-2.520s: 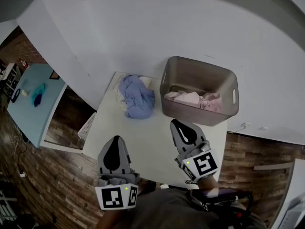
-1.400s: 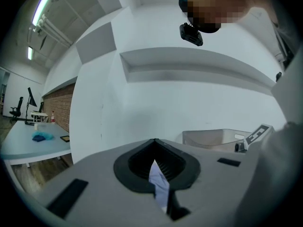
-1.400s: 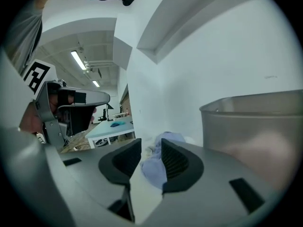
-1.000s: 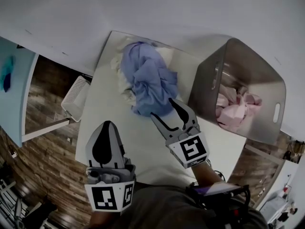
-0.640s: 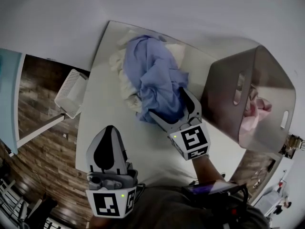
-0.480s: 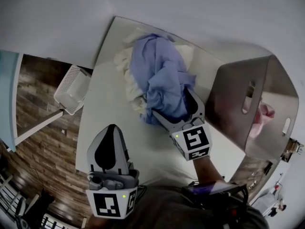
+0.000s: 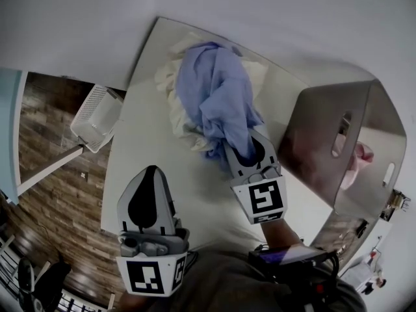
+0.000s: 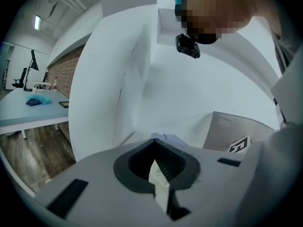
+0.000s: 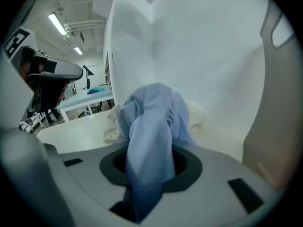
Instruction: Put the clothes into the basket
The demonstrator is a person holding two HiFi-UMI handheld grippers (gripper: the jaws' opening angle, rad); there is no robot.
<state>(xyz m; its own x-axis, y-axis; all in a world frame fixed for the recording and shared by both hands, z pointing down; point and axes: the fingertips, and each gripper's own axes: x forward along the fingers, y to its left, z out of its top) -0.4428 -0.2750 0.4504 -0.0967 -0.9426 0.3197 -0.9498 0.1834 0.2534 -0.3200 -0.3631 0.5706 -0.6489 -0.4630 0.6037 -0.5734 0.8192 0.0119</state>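
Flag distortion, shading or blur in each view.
Head view: heavy fisheye bows the table and basket, dim overall. Left gripper view: black corners, even light. Right gripper view: cloth near the lens goes dark and soft.

Dim, even light; heavy fisheye warping.
Glare from ceiling strip lights; blue garment blurs at the lens; corners black.

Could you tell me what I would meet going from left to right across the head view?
White crate → left gripper → pile of clothes → grey basket.
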